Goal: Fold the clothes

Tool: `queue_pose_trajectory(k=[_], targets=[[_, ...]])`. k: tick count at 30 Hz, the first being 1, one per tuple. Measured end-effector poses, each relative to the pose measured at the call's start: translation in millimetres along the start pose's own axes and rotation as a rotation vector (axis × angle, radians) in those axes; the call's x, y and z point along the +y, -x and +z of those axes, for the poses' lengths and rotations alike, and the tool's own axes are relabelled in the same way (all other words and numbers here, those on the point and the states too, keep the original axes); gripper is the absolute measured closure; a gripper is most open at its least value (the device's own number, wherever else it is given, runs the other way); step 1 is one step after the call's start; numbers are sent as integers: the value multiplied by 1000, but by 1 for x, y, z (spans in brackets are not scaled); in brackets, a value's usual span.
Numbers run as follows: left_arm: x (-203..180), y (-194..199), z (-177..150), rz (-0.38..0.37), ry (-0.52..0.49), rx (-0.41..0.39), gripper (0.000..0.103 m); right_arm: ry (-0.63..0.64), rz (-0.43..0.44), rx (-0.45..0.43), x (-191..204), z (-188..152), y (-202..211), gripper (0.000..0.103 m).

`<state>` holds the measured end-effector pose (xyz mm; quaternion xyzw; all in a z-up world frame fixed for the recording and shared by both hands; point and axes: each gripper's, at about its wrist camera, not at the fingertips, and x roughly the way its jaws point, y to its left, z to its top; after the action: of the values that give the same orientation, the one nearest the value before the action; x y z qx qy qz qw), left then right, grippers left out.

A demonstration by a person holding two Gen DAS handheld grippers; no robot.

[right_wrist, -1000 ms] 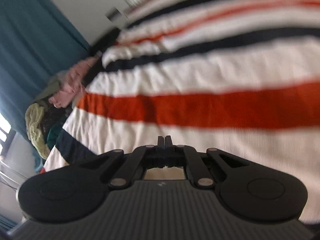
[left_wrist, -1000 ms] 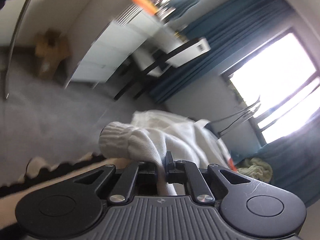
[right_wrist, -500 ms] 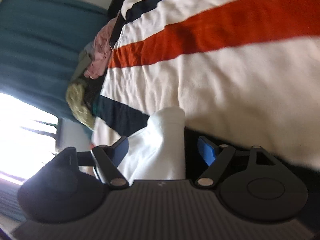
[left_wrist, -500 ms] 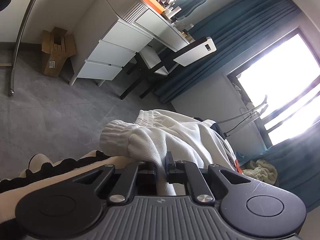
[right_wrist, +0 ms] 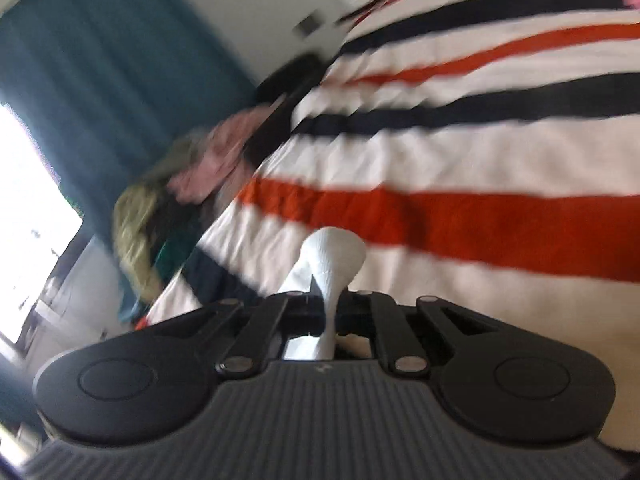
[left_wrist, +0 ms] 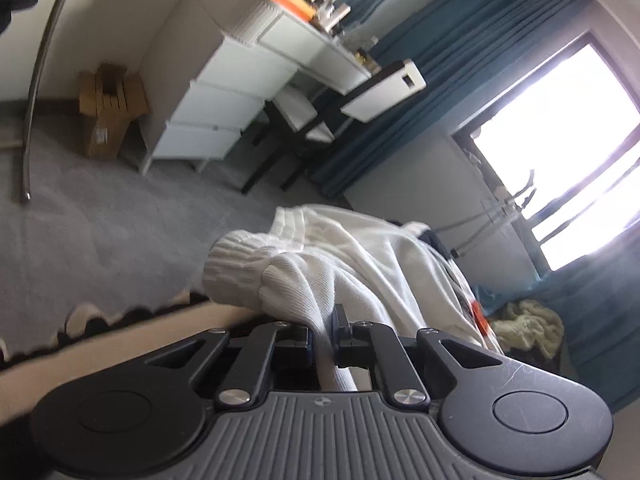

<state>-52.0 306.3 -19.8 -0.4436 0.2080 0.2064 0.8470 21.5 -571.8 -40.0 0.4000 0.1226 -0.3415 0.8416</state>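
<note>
A white knitted garment [left_wrist: 352, 264] with ribbed cuffs lies bunched at the edge of the bed in the left wrist view. My left gripper [left_wrist: 325, 334] is shut on a fold of it close to a ribbed cuff [left_wrist: 236, 268]. My right gripper [right_wrist: 325, 304] is shut on another white part of the garment [right_wrist: 334, 256], which sticks up between the fingers above the striped bedspread [right_wrist: 460, 216]. The cloth between the two grips is hidden.
The bedspread has red, dark and white stripes. A pile of pink, green and dark clothes [right_wrist: 176, 192] lies at its far side by blue curtains [right_wrist: 100, 100]. A white dresser [left_wrist: 240, 92], a chair [left_wrist: 320, 120], a cardboard box [left_wrist: 108, 108] and grey floor [left_wrist: 100, 232] lie beyond the bed.
My right gripper went from shut and empty, to open around the white cloth, to shut on it. My left gripper kept its grip on the garment and shifted only slightly.
</note>
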Motion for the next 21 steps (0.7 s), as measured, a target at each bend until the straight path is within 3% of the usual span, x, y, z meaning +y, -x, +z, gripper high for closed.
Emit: queue_pose_trajectory(k=[3,6,8,10,11,12,13,15,18,21], targets=[[1,11,-4,2,8,22,94,-72,-167,2,-30,8,11,96],[-2,15,-7,29,-30,31,94,-151,-286,156,-59,3,-3,96],[-4,17,-8,56,-60,44,91,-207,-319,228,-76,-2,-6,92],[-8,21,-10,83,-89,56,81,-277,-320,233,-86,-2,-4,78],[-13,23,-12,96,-115,57,71,-296,-327,219,-87,-1,-1,73],[-18,25,-14,113,-149,57,58,-295,-335,193,-86,1,2,56],[-24,28,-16,130,-183,56,53,-276,-344,160,-82,3,6,38],[-40,34,-22,173,-272,30,34,-212,-350,90,-70,6,12,30],[-69,46,-37,190,-413,-61,19,-45,-309,9,-44,9,9,30],[-91,52,-57,124,-497,-93,13,181,-153,11,-10,1,-5,30]])
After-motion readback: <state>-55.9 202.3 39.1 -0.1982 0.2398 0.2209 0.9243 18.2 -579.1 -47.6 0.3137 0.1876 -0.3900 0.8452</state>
